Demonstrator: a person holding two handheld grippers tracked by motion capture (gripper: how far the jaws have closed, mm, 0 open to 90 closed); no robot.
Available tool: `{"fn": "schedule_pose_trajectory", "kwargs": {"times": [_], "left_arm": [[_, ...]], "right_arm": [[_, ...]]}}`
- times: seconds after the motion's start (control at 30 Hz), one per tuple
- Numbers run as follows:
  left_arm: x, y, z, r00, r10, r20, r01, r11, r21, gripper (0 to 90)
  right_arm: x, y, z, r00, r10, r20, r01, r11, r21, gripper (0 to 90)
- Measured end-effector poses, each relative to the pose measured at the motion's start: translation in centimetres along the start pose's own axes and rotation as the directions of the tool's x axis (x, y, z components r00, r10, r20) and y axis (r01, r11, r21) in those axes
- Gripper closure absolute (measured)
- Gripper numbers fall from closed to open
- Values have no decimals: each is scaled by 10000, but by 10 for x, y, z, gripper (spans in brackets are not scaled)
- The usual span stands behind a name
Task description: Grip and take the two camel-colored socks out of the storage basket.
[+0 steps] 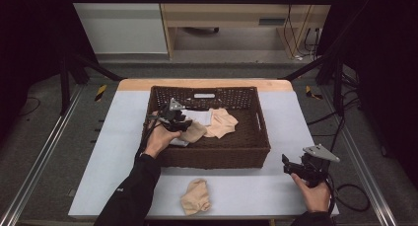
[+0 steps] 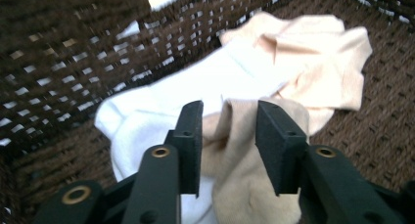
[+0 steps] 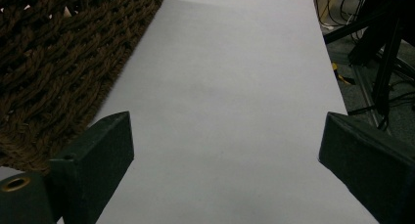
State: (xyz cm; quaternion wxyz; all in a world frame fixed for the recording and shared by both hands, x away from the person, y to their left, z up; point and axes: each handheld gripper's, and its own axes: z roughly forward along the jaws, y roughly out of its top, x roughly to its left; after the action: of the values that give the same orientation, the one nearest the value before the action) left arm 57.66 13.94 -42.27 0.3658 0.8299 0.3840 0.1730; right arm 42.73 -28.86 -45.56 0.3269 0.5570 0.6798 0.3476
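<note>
Beige sock [image 2: 244, 155], in basket [image 1: 212, 154]: my left tool [image 2: 230, 136] straddles one fold, not yet pinching. Risk: white sock [image 2: 161, 116] snags along. Right tool [image 3: 225, 155] apart, idle.

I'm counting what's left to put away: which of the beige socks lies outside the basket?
The beige sock on the white table cover, in front of the basket; the other beige socks lie inside it.

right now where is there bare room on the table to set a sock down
Bare room: the white table between the beige sock and the right gripper, plus the strips either side of the basket. Crowded: the basket's left half, where the left gripper straddles a sock.
</note>
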Motion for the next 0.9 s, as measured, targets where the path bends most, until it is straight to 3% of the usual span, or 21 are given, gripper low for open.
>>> {"fn": "schedule_pose_trajectory", "kwargs": {"times": [0.07,0.17,0.27,0.37,0.5,0.57,0.63,0.7,0.73,0.9], "left_arm": [[-1,0,0,9999,-105,72,103,9997,236,764],[-1,2,-3,9979,-605,228,598,9978,278,870],[-2,3,-8,9984,-526,208,525,9986,84,885],[-3,6,-15,9977,-591,339,607,9971,-460,887],[-4,10,-31,9979,-526,372,575,9872,-1489,887],[-5,13,-43,9982,-494,342,554,9777,-2027,887],[-6,16,-55,9995,-173,252,235,9618,-2726,887],[-8,20,-68,9984,-391,403,498,9478,-3149,887],[-9,22,-75,9987,-312,401,431,9389,-3416,888],[-19,32,-109,9988,103,487,112,9068,-4215,888]], "right_arm": [[0,0,0,10000,12,-11,-12,10000,-17,63],[0,0,0,10000,12,-5,-12,10000,-10,63],[-1,0,0,10000,-19,15,19,10000,-29,63],[-1,0,-1,10000,21,22,-21,10000,-47,63],[-1,0,0,10000,21,26,-21,10000,-25,63],[-1,0,0,10000,33,21,-33,10000,-12,63],[-1,0,0,10000,43,27,-43,10000,-6,63],[-1,0,-1,10000,71,33,-71,10000,-5,63],[-1,0,-1,10000,76,37,-76,10000,-6,63],[-1,0,-1,10000,68,43,-68,10000,-12,63]]}}
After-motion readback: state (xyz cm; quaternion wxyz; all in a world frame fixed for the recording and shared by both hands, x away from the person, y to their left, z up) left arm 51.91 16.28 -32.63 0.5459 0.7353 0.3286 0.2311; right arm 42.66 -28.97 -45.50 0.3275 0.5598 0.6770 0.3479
